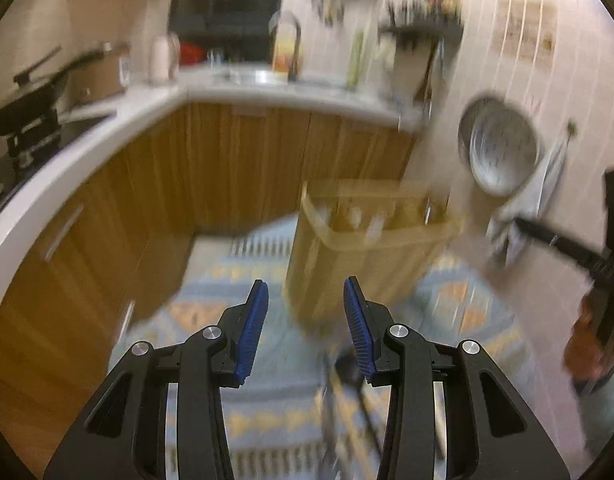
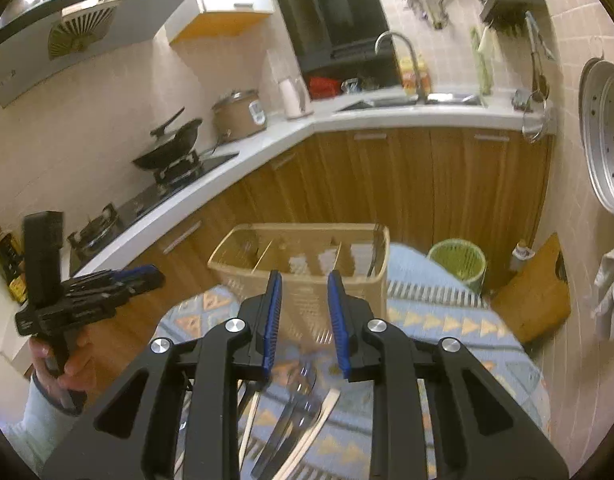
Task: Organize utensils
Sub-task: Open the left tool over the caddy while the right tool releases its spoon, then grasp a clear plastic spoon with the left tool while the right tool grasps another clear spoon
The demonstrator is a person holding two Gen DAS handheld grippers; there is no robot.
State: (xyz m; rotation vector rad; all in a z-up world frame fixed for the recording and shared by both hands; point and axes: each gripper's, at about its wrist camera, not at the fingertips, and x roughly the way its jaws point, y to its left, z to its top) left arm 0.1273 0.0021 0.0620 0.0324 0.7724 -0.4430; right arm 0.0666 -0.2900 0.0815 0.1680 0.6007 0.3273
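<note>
Warm indoor light; left wrist view motion-blurred, right sharper, fisheye edges w/ dark vignette.

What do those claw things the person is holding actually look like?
Each claw, left and right, has two black plastic linkage arms with triangular cut-outs, silver round pivot bolts, and ribbed blue fingertip pads. The right wrist view shows the left claw's black boxy handle gripped by a bare hand with a pale sleeve.

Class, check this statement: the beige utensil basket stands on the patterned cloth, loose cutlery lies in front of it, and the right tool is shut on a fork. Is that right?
One detail is wrong. The right tool is open and holds nothing; the right wrist view shows a clear gap between its blue pads. The basket does stand on the patterned cloth, and the loose cutlery lies in front of it.
</note>
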